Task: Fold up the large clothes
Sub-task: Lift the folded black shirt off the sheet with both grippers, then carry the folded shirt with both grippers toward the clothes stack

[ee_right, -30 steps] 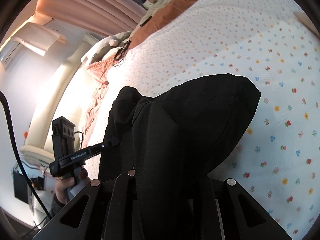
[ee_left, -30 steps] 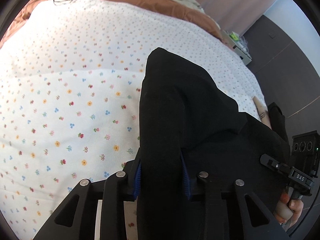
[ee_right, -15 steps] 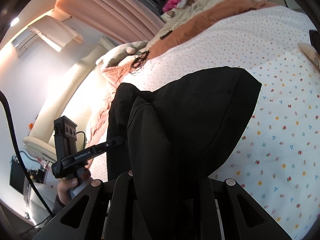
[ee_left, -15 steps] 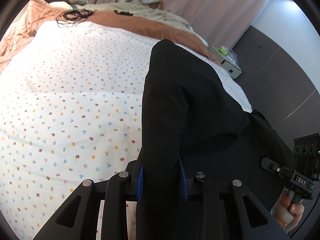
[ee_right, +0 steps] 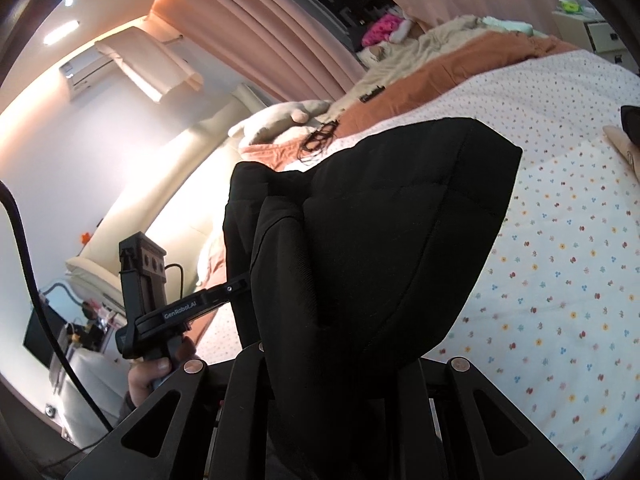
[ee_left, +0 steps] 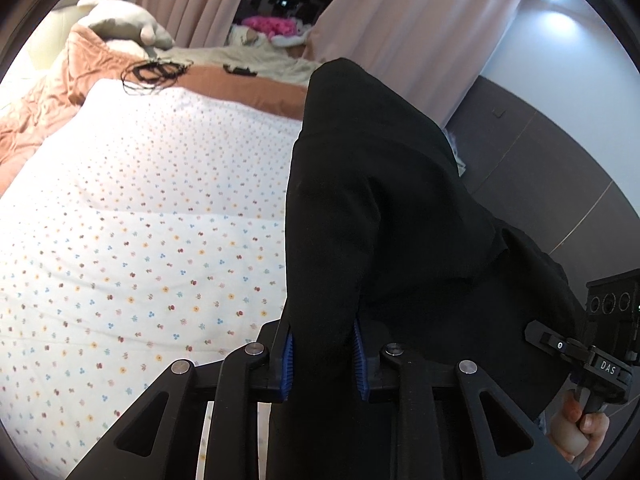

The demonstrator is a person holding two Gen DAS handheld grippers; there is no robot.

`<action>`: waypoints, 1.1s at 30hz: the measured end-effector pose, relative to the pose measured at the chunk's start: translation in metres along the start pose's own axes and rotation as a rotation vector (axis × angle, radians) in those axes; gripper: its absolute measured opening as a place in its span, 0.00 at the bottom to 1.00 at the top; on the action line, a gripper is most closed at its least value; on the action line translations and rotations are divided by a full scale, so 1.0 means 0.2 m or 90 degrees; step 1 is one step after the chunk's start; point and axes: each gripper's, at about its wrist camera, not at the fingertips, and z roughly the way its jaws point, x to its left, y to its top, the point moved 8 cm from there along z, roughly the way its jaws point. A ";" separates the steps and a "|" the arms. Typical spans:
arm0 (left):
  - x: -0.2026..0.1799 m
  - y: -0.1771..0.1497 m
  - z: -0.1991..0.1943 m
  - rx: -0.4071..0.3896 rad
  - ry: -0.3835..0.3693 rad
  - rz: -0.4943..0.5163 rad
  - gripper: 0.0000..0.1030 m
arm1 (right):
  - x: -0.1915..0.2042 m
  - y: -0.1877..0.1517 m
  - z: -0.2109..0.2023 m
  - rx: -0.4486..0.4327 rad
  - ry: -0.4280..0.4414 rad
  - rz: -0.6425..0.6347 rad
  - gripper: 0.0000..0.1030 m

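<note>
A large black garment (ee_left: 384,216) hangs between both grippers, lifted above the flowered bedsheet (ee_left: 140,232). My left gripper (ee_left: 322,356) is shut on one edge of it; the cloth is pinched between the blue pads (ee_left: 287,364). My right gripper (ee_right: 320,364) is shut on the other edge of the garment (ee_right: 372,240); its fingertips are hidden under the cloth. The right gripper's body shows at the lower right of the left wrist view (ee_left: 600,344), and the left gripper's body at the lower left of the right wrist view (ee_right: 148,304).
An orange-brown blanket (ee_left: 52,92) and a beige cover lie at the bed's far end, with a tangled black cable (ee_left: 154,72) and a plush toy (ee_left: 120,24). Pink curtains (ee_left: 400,28) hang behind. A dark wall (ee_left: 540,168) stands to the right.
Both grippers have risen and tilted up with the garment, so the far end of the bed, the curtains and the room show more. Both grips are unchanged.
</note>
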 end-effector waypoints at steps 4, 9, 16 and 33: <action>-0.06 -0.01 -0.12 -0.021 -0.013 0.010 0.23 | 0.06 -0.02 -0.08 -0.017 0.003 -0.008 0.16; -0.19 -0.02 -0.22 -0.044 -0.038 0.022 0.22 | 0.15 -0.02 -0.24 -0.049 -0.006 -0.034 0.16; -0.46 -0.01 -0.29 -0.049 -0.090 0.052 0.22 | 0.15 0.03 -0.48 -0.090 -0.045 -0.059 0.16; -1.38 0.04 -0.26 -0.041 -0.228 0.137 0.22 | -0.06 0.28 -1.34 -0.193 -0.185 -0.094 0.15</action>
